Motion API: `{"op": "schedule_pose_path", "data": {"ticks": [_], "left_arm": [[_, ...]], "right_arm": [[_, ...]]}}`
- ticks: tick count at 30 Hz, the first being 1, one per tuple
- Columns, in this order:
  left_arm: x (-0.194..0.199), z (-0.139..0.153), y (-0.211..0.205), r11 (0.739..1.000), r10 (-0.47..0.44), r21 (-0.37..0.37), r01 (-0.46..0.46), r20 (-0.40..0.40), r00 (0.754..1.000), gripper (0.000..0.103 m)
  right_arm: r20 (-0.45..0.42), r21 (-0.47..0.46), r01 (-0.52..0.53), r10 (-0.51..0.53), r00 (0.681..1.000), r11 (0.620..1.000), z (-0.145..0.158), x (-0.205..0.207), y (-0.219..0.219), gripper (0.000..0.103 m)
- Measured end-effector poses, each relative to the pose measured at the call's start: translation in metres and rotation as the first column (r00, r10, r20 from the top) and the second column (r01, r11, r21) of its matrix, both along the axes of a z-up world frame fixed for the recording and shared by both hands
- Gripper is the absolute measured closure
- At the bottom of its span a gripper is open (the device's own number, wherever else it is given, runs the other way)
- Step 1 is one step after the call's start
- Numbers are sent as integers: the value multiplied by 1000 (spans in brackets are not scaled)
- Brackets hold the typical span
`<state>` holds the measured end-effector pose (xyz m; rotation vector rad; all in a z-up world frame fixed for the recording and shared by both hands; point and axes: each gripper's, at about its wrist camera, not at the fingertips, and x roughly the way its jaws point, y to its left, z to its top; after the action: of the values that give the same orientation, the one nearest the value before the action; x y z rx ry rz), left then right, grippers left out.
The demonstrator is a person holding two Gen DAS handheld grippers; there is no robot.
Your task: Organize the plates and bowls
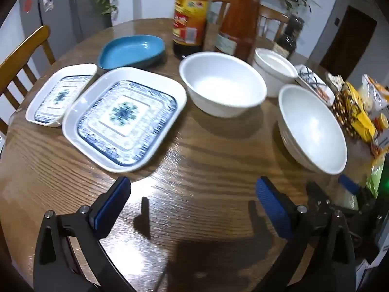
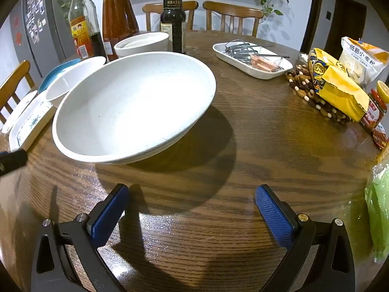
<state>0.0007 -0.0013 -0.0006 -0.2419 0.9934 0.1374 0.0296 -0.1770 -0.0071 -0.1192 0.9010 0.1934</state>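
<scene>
On the round wooden table, the left wrist view shows a large square blue-patterned plate (image 1: 124, 121), a smaller patterned plate (image 1: 60, 95), a blue dish (image 1: 132, 51), a white bowl (image 1: 222, 84), a small white bowl (image 1: 273, 69) and a wide white bowl (image 1: 312, 126). My left gripper (image 1: 192, 199) is open and empty above bare table in front of them. My right gripper (image 2: 192, 206) is open and empty just in front of the wide white bowl (image 2: 133, 107), which seems to sit in a second one. The right gripper also shows in the left wrist view (image 1: 340, 194).
Sauce bottles (image 1: 192, 14) stand behind the bowls. A white tray with metal utensils (image 2: 252, 57), a beaded mat (image 2: 313, 97), snack bags (image 2: 338, 85) and jars crowd the right side. A green bag (image 2: 379, 214) lies at the right edge. Wooden chairs (image 2: 231, 14) surround the table.
</scene>
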Motion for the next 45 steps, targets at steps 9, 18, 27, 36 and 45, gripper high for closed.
{"op": "schedule_pose_path", "data": {"ticks": [9,18,27,36,45], "left_arm": [[-14,17,4,995,-97,19,96,30,995,0],[-49,60,2,989,-61,140,43,125,990,0],[-60,77,24,981,-12,196,-11,119,993,0],[-61,75,48,986,-24,166,1,137,990,0],[-62,76,70,986,-44,163,15,172,984,0]], "right_arm": [[2,0,0,0,1000,1000,0,0,0,0],[-85,92,39,-31,996,995,13,-11,7,0],[44,146,-30,24,999,989,90,-64,40,0],[87,111,-78,69,994,991,110,-66,82,1],[101,90,-32,23,995,995,113,-73,99,0]]}}
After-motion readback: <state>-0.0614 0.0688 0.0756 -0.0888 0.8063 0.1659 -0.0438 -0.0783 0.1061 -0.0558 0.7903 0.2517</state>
